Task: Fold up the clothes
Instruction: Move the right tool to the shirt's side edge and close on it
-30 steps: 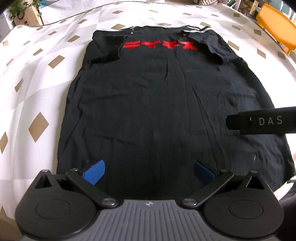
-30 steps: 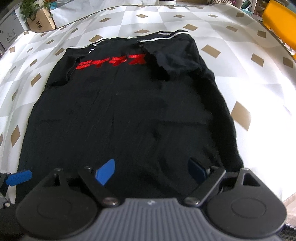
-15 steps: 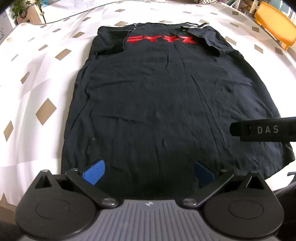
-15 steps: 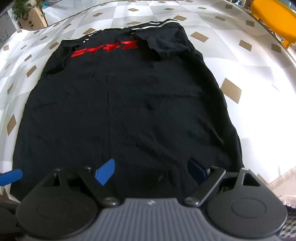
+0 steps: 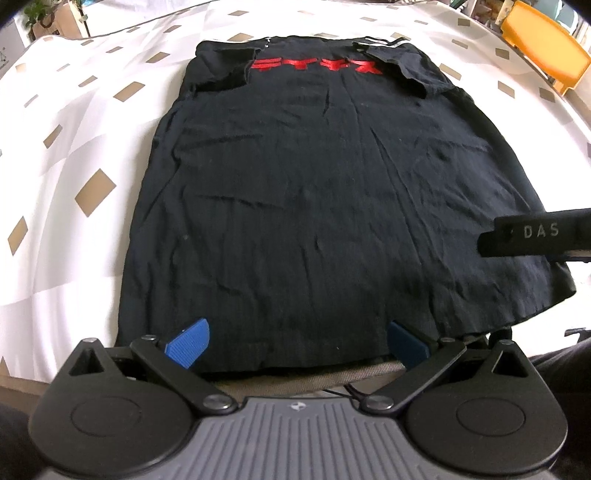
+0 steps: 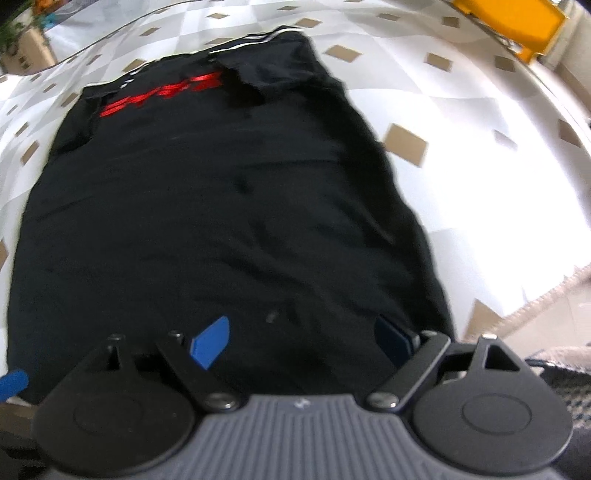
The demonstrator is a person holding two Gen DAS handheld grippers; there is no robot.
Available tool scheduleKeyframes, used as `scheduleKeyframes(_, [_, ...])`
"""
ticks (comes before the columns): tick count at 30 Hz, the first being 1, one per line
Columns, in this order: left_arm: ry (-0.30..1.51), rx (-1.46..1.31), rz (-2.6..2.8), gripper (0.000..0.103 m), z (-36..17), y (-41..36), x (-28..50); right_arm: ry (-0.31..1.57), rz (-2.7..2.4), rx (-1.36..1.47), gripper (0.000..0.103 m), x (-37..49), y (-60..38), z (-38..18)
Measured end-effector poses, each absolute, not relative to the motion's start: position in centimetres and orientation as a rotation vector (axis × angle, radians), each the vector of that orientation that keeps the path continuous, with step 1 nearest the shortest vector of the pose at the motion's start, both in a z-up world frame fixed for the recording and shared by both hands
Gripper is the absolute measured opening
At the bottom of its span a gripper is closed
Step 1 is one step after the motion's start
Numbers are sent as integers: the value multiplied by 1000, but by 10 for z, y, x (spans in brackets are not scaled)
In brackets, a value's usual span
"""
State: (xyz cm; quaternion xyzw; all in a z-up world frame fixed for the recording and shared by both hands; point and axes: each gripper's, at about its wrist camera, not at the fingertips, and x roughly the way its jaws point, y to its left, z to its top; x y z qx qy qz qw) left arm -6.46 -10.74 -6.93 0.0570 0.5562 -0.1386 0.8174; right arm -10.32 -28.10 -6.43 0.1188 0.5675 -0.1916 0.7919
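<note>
We see the counter (image 5: 66,122) first, covered by a white cloth with tan diamond shapes, filling both wrist views. On it lies the black T-shirt (image 5: 325,192), spread flat and lengthwise away from us, its hem at the near edge of the counter and its neck end at the far side. Both sleeves are folded inward over the body, and a line of red lettering (image 5: 317,66) runs across the upper part between them. White stripes show along the far edge by the right-hand sleeve. The fabric is creased in several places.

An orange chair (image 5: 546,62) stands beyond the far right corner of the counter, and a potted plant on a cardboard box (image 5: 44,22) sits at the far left corner.

The left gripper (image 5: 297,343) points steeply down over the hem, its blue fingers (image 5: 188,347) spread wide with nothing between them but the shirt lying below. The right gripper (image 6: 301,343) hangs over the hem nearer the right side, its fingers (image 6: 210,347) equally wide apart and gripping nothing; that view is blurred. A black bar of the right gripper, marked "DAS", enters the left wrist view from the right, above the shirt.
</note>
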Motion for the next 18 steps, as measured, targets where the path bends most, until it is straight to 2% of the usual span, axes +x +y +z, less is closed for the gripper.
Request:
scheduleKeyframes(9, [1181, 196, -382, 103, -65, -122, -84, 1179, -599, 352, 86, -126, -321, -56])
scheduleKeyframes(18, [1209, 85, -309, 103, -65, -98, -73, 1152, -640, 484, 86, -136, -350, -69])
